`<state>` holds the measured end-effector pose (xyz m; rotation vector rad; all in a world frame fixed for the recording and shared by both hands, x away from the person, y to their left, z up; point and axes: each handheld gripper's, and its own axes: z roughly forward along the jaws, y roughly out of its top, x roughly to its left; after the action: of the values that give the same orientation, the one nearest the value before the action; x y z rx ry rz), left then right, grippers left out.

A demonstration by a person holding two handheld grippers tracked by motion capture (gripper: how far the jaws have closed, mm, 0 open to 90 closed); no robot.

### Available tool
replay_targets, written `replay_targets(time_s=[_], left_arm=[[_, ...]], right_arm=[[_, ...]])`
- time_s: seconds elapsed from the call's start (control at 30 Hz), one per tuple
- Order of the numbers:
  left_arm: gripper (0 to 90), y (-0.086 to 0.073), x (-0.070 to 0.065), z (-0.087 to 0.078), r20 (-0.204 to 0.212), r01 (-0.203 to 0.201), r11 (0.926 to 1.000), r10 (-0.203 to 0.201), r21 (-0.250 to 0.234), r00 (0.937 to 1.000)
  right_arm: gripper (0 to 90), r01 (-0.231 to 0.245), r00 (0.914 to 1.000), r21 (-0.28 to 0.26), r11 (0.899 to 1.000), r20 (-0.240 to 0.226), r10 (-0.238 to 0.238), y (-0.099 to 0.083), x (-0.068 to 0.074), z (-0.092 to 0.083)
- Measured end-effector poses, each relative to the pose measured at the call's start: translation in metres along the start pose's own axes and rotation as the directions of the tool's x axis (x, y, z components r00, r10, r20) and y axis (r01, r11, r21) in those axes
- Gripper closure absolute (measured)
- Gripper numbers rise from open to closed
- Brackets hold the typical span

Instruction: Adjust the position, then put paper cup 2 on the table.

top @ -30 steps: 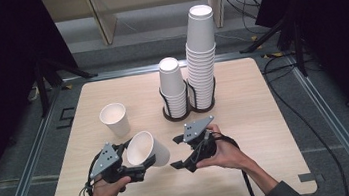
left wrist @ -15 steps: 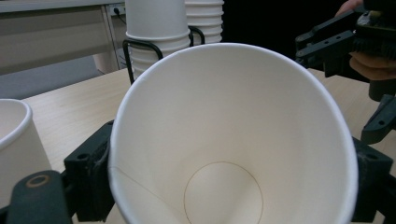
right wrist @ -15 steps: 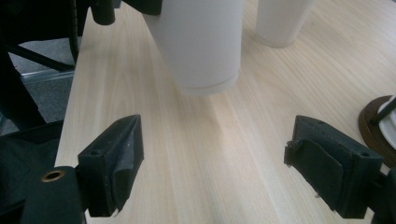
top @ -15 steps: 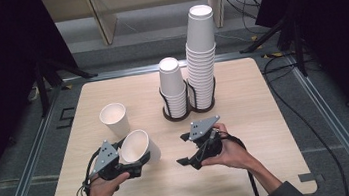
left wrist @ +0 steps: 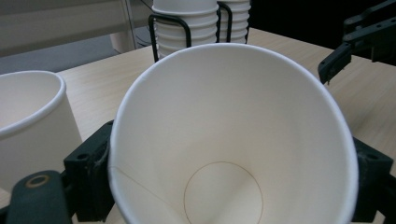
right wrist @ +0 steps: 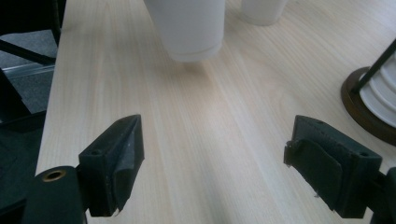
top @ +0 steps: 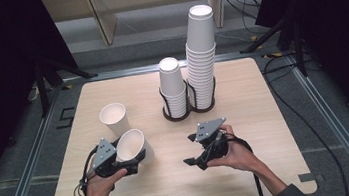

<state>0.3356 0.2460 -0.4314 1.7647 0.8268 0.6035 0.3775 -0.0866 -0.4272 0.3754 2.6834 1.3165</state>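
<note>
Left claw (top: pixel 131 164) grips a paper cup (top: pixel 133 144) at lower left of the high view, mouth tilted up; right claw (top: pixel 196 160) gapes wide, empty.
Cup looks light, thin-walled, easily crushed: judged best pinched gently low on its wall, beside the second cup (top: pixel 114 118) on the desk (top: pixel 243 99).

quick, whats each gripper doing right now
Left gripper: closed on a paper cup, held tilted just above the table.
Right gripper: open, jaws wide apart, nothing between them.
</note>
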Motion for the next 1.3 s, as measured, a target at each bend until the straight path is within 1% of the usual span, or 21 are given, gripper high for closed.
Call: replay_targets(time_s=[0.03,0.1,0.13,0.17,0.2,0.23,0.27,0.33,0.4,0.53,0.63,0.67,0.7,0.77,0.9,0.93,0.97,1.0,1.13,1.23,1.3], left_arm=[[13.0,-0.001,0.001,0.001,-0.003,0.007,1.0000,-0.007,-0.002,1.0000],[13.0,-0.001,0.002,0.000,-0.020,0.012,0.9997,-0.011,0.020,0.9997],[13.0,-0.002,0.004,0.002,-0.015,0.010,0.9999,-0.010,0.009,0.9998],[13.0,-0.002,0.004,0.000,-0.033,0.020,0.9994,-0.020,0.029,0.9993],[13.0,-0.003,0.005,0.000,-0.038,0.021,0.9993,-0.019,0.032,0.9991],[13.0,-0.003,0.006,0.002,-0.033,0.021,0.9996,-0.020,0.019,0.9992],[13.0,-0.003,0.006,0.000,-0.046,0.026,0.9989,-0.024,0.040,0.9987],[13.0,-0.004,0.008,0.000,-0.053,0.029,0.9985,-0.027,0.046,0.9982],[12.9,-0.005,0.010,0.001,-0.046,0.025,0.9993,-0.023,0.029,0.9987],[12.9,-0.005,0.010,-0.001,-0.064,0.036,0.9977,-0.033,0.058,0.9974],[12.8,-0.007,0.012,0.001,-0.061,0.036,0.9978,-0.033,0.055,0.9976],[12.8,-0.007,0.012,0.001,-0.069,0.036,0.9971,-0.032,0.067,0.9971],[12.8,-0.007,0.013,0.003,-0.058,0.031,0.9982,-0.028,0.052,0.9979],[12.7,-0.008,0.013,0.003,-0.077,0.034,0.9967,-0.028,0.074,0.9966],[12.7,-0.010,0.015,0.008,-0.075,0.036,0.9972,-0.031,0.066,0.9967],[12.6,-0.010,0.015,0.008,-0.086,0.038,0.9961,-0.031,0.079,0.9959],[12.6,-0.010,0.015,0.011,-0.080,0.034,0.9973,-0.028,0.065,0.9964],[12.6,-0.010,0.015,0.012,-0.097,0.039,0.9959,-0.031,0.082,0.9948],[12.6,-0.010,0.017,0.020,-0.105,0.041,0.9958,-0.032,0.082,0.9940],[12.5,-0.008,0.019,0.026,-0.114,0.032,0.9954,-0.022,0.090,0.9933],[12.5,-0.006,0.021,0.031,-0.112,0.028,0.9964,-0.019,0.079,0.9936]], right_arm=[[18.7,-0.017,0.9999,0.001,1.000,-0.003,0.017,-0.001,0.001,0.000],[18.8,-0.025,0.9997,0.005,1.000,0.000,0.025,-0.004,0.001,-0.001],[18.7,-0.020,0.9998,0.006,1.000,0.002,0.020,-0.005,0.001,-0.001],[18.8,-0.023,0.9997,0.011,1.000,0.001,0.023,-0.006,0.001,-0.002],[18.7,-0.017,0.9998,0.015,1.000,0.004,0.017,-0.007,0.001,-0.002],[18.7,-0.021,0.9997,0.016,1.000,0.009,0.021,-0.008,0.002,-0.002],[18.8,-0.023,0.9997,0.019,1.000,0.009,0.022,-0.008,0.002,-0.003],[18.7,-0.026,0.9996,0.018,0.999,0.008,0.026,-0.010,0.003,-0.003],[18.7,-0.028,0.9996,0.023,0.999,0.008,0.027,-0.012,0.003,-0.004],[18.6,-0.031,0.9995,0.034,0.999,0.010,0.030,-0.014,0.004,-0.003],[18.7,-0.011,0.9998,0.032,0.999,0.015,0.011,-0.016,0.003,-0.002],[18.7,-0.035,0.9994,0.037,0.999,0.008,0.035,-0.017,0.004,-0.002],[18.6,-0.033,0.9994,0.038,0.999,0.008,0.032,-0.018,0.005,-0.002],[18.7,-0.036,0.9993,0.039,0.999,0.007,0.036,-0.019,0.005,-0.003],[18.7,-0.032,0.9995,0.045,0.998,0.003,0.032,-0.020,0.007,-0.003],[18.7,-0.037,0.9993,0.047,0.998,0.004,0.037,-0.020,0.007,-0.003],[18.7,-0.040,0.9992,0.048,0.998,0.004,0.040,-0.020,0.008,-0.003],[18.7,-0.039,0.9992,0.049,0.998,0.002,0.039,-0.020,0.008,-0.002],[18.8,-0.032,0.9995,0.050,0.998,-0.001,0.032,-0.021,0.008,-0.001],[18.8,-0.035,0.9994,0.050,0.998,-0.003,0.035,-0.021,0.008,-0.002],[18.9,-0.032,0.9995,0.048,0.998,-0.001,0.032,-0.021,0.007,-0.002]])
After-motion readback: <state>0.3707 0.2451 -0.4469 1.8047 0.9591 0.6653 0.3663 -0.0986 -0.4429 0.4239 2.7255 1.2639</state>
